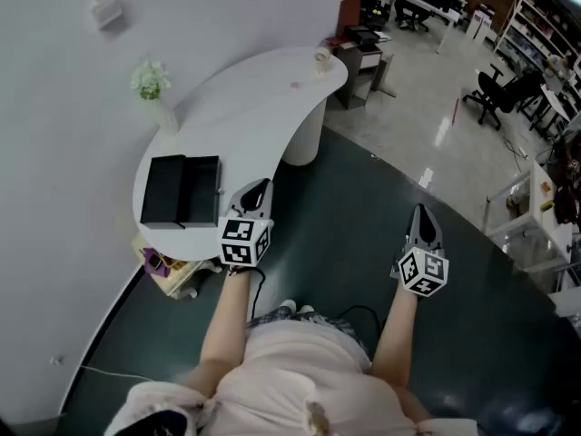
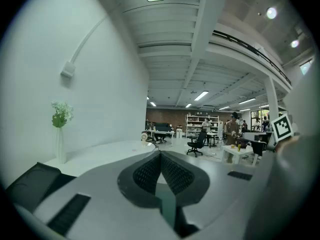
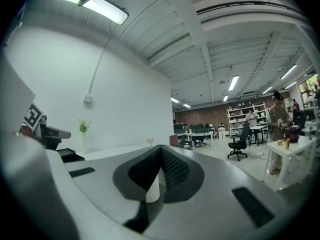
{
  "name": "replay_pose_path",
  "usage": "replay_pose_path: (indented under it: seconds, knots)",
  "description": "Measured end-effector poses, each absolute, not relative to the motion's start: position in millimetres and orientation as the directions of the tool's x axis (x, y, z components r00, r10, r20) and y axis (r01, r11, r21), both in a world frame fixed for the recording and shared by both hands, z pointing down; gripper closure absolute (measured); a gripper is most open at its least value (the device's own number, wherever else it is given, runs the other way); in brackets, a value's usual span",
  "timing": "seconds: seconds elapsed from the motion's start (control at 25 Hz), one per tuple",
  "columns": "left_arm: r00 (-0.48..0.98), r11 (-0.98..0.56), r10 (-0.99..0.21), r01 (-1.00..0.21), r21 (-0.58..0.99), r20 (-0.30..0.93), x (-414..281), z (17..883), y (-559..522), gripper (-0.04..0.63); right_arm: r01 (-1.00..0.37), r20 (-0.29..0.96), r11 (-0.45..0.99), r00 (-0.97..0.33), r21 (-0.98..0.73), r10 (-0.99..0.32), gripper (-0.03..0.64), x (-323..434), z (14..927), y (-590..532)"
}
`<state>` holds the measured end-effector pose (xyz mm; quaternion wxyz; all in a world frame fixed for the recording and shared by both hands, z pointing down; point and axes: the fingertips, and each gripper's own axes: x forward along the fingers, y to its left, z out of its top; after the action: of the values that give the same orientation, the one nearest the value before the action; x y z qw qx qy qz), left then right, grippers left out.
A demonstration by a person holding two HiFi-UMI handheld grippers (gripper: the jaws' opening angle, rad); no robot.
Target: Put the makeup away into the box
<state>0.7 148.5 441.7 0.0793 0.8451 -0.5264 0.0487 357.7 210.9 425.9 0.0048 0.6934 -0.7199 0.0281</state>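
Black box [image 1: 182, 192] is lying open on the white table [image 1: 263, 107], its two halves side by side, their insides too dark to read. One vase of flowers [image 1: 152, 89] is standing by the wall, one small object [image 1: 321, 59] at the table's far end. The left gripper [image 1: 260, 189] is hovering just beside the box and the right gripper [image 1: 421, 214] over the floor, both jaws pressed together on nothing.

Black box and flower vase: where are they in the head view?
black box [image 1: 165, 191], head view, on its dark left half.
flower vase [image 1: 151, 81], head view, on the flowers at its top.
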Motion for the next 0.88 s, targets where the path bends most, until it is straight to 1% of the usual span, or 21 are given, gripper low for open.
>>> replay_pose_path:
  seconds: [0.88]
  knots:
    - [0.452, -0.443, -0.874, -0.892, 0.092, 0.18, 6.2, 448.3, 143.9, 0.571, -0.996, 0.05, 0.066, -0.069, -0.06, -0.996, 0.603, 346.9, 430.6, 208.2]
